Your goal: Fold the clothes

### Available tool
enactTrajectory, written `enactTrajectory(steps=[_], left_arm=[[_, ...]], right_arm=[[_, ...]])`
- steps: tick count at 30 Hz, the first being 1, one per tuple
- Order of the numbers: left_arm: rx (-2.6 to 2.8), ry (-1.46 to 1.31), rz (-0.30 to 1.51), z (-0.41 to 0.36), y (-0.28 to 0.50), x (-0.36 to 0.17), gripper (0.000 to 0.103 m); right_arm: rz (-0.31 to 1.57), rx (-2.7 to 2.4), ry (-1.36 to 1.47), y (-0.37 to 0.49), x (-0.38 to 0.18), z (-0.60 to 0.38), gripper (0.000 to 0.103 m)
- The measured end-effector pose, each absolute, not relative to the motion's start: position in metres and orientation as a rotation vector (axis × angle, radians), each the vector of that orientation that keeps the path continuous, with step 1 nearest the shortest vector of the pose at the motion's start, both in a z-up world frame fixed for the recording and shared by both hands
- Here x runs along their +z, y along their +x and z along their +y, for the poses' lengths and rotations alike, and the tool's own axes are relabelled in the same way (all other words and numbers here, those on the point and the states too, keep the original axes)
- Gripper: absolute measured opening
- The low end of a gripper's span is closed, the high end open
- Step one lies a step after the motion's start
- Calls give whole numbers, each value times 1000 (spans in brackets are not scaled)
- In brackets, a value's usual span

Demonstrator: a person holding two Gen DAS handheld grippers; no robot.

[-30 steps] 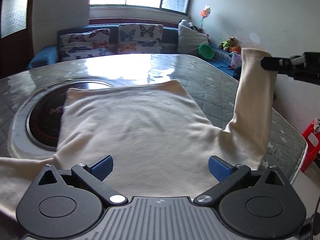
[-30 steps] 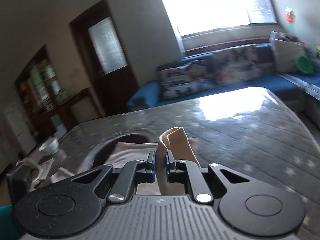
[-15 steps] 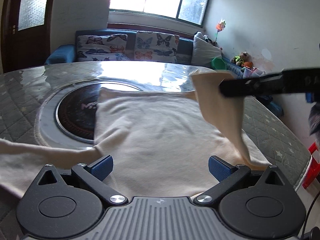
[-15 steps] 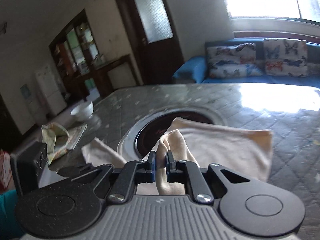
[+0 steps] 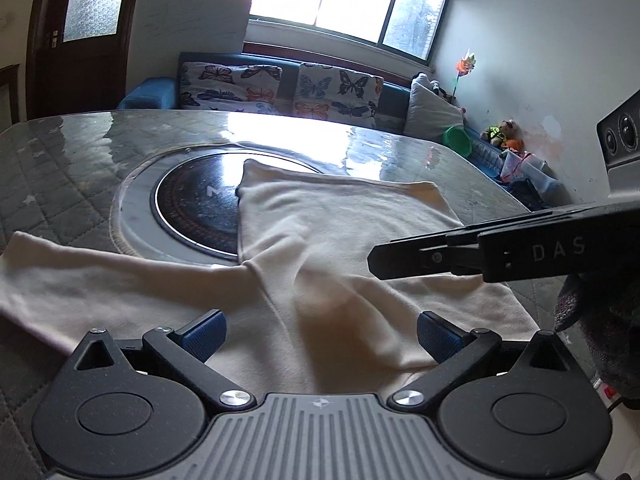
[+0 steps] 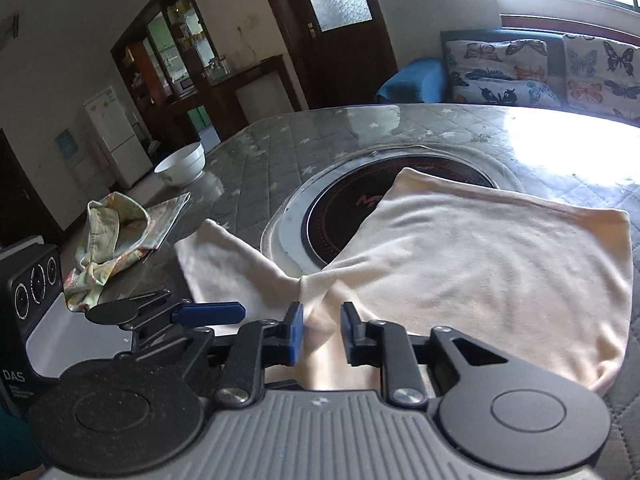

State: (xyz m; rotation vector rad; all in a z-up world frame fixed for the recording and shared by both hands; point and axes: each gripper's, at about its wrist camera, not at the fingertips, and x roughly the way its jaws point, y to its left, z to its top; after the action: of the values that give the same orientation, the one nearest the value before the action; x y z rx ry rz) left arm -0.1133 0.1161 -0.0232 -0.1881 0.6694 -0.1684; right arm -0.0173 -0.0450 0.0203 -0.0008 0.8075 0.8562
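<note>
Your right claw [image 6: 322, 334] has just been opening; its jaws stand narrowly apart with the folded sleeve [image 6: 320, 328] loose between them. Your left claw [image 5: 320, 334] gapes wide above the cream shirt [image 5: 340, 240], spread flat on the quilted table [image 5: 60, 168].

The far half of the grey quilted table [image 5: 80, 160] lies bare and passable. The left edge is blocked by a white ceramic bowl [image 6: 181, 164] and a crumpled floral cloth [image 6: 116, 236].
</note>
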Motion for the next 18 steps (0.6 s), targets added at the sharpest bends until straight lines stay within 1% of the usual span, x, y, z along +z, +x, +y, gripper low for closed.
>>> enactTrajectory(steps=[1,2,4,5,6,7,8,9,10,12,13,14,16,18], left_arm=[[-169,-190,670,116,-114,-23,103],[-170,-190,671,116,-114,-23,103],[-176,-191,668,115,-114,-22,103],[-180,-192,667,114,-114,-22,103],[-182,-191,664,112,-114,-21,103],[-184,-189,662,111,-113,-20,103],[-187,-185,658,109,-113,-20,102],[-190,-181,654,107,-113,-19,102],[-192,-176,651,105,-112,-19,101],[-193,-161,646,102,-112,-18,93],[-193,-153,643,100,-112,-18,91],[-194,-145,641,98,-111,-19,88],[-192,-131,643,96,-111,-20,84],[-191,-117,647,95,-110,-22,78]], right_arm=[[803,856,-9,-17,21,-45,32],[798,856,-18,-18,21,-45,39],[788,846,-33,-18,24,-49,48],[784,837,-40,-18,25,-53,58],[780,828,-46,-18,26,-58,65],[776,820,-52,-19,27,-62,68],[771,811,-59,-19,29,-67,74],[767,802,-65,-19,30,-71,84],[765,797,-68,-19,30,-75,87],[751,769,-92,-22,32,-89,91],[747,755,-109,-23,32,-95,94],[743,741,-125,-25,32,-101,101],[728,715,-165,-29,32,-110,103],[719,687,-212,-35,29,-119,103]])
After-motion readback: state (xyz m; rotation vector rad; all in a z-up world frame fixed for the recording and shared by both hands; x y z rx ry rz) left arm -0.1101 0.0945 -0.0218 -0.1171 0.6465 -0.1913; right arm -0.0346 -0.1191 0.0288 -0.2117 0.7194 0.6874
